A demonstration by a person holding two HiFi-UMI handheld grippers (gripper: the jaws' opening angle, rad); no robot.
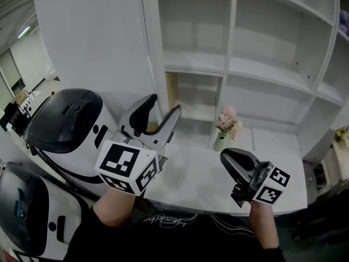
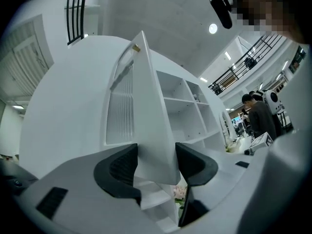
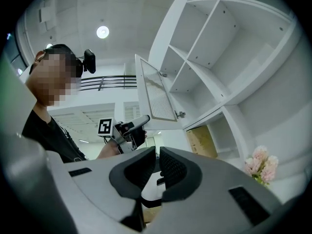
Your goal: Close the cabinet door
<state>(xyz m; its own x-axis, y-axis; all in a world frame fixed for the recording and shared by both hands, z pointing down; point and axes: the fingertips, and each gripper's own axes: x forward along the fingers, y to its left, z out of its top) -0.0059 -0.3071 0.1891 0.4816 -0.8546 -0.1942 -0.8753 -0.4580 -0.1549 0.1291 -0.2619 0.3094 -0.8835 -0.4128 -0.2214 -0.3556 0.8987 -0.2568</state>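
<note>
A person stands at a white counter (image 1: 207,173) before a tall white shelving unit (image 1: 234,64), a two-jaw gripper in each hand. The cabinet door (image 1: 92,31) is swung out to the left of the open shelves. The left gripper (image 1: 163,105) is raised to the door's lower corner, its dark pads (image 2: 119,167) set against both faces of the panel. From that gripper's own camera the door (image 2: 146,116) rises straight up between the jaws. The right gripper (image 1: 232,160) hangs lower over the counter, well apart from the door. Its jaws are drawn almost together, with only a thin slit and nothing between them. A small vase of pink flowers (image 1: 226,127) stands on the counter at the foot of the shelves. Two white machines with dark domed tops (image 1: 65,119) sit at the left.
</note>
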